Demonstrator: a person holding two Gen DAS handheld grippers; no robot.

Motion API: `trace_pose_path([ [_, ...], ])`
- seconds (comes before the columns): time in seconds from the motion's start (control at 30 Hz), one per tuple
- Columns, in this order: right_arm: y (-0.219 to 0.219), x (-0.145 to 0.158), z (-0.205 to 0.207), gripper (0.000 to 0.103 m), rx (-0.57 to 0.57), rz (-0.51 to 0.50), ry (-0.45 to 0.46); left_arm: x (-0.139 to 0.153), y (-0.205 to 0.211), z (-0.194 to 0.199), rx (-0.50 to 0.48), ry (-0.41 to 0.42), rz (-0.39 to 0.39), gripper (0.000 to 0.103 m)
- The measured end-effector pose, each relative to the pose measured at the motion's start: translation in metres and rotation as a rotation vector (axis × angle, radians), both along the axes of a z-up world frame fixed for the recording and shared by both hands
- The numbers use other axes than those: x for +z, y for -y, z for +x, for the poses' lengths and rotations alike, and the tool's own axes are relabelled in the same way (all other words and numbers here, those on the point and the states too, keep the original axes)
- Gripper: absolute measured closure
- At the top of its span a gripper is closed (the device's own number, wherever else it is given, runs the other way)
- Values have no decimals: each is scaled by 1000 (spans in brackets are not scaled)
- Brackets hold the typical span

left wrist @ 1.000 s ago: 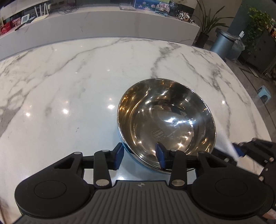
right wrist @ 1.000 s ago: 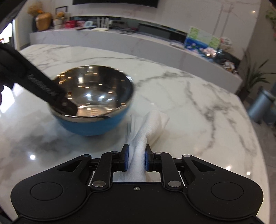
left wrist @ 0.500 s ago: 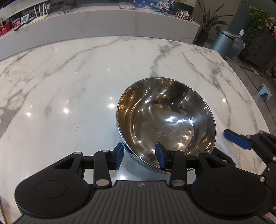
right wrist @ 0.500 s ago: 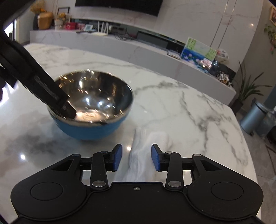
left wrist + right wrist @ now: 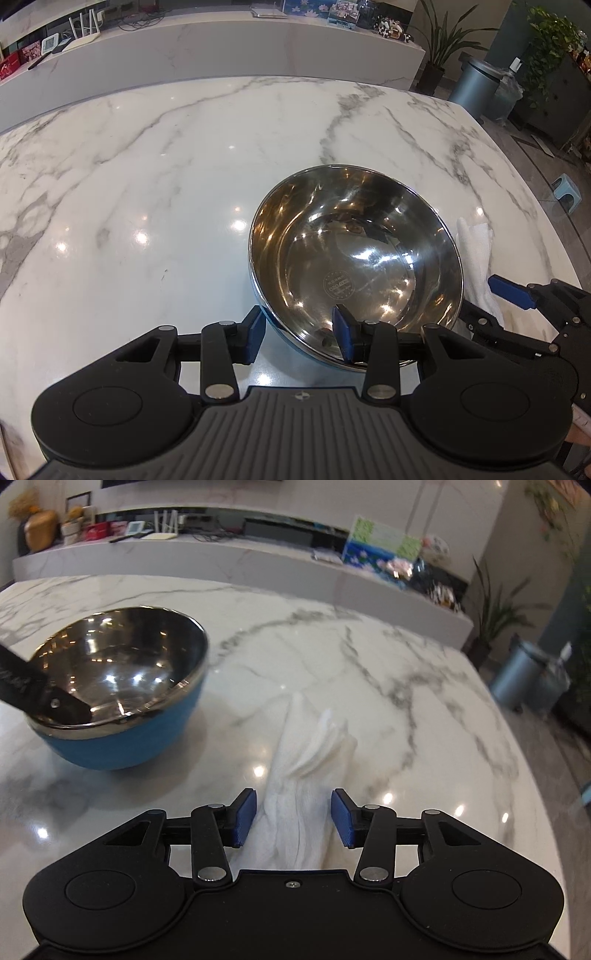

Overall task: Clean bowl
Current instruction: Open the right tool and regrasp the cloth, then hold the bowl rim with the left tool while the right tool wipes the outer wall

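Steel-lined, blue outside: bowl (image 5: 356, 266) standing on the marble table (image 5: 147, 184), slightly tipped toward the left gripper (image 5: 299, 334). Left gripper spread wide, straddling the near rim: one blue pad outside the wall, the other pad (image 5: 341, 334) inside the bowl, against or just off the steel; actual contact impossible to tell. No clamp on the rim.

Right gripper (image 5: 293, 818) also wide open, holding nothing; white cloth (image 5: 306, 771) lying crumpled on the marble between and beyond its pads (image 5: 243, 818), touching neither as far as visible.

Seen only from the right wrist: the bowl's blue outer shell (image 5: 122, 738), the left gripper's black finger (image 5: 37, 698) laid across the rim, and the cloth's full spread.

Seen only from the left wrist: the round stamp on the bowl's bottom, the cloth (image 5: 476, 251) just beside the bowl's right side, and the right gripper (image 5: 513, 293) low at the right edge.
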State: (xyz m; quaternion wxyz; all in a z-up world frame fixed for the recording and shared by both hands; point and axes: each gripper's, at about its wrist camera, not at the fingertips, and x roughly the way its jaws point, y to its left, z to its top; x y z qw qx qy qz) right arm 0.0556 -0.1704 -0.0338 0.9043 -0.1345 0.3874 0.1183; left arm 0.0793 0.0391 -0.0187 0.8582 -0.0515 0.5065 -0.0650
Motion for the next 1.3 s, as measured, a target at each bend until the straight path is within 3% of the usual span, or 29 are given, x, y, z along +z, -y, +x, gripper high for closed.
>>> trace_pose_path([
  [0.3,5,5,-1,89,-38,45,-16,0,3,-1,-3,4,10,66],
  [0.63,-18,33,-22,90,117,84,111,0,8,-2,-51,40,25,73],
  [0.8,-22,28,-23,90,159,65,84,1,7,-1,-35,29,17,72],
  [0.9,-24,24,-21,90,172,60,71,-1,6,-1,-16,-1,4,56],
  [1.3,-38,15,-27,90,257,44,13,-4,11,-3,-29,-22,17,57],
])
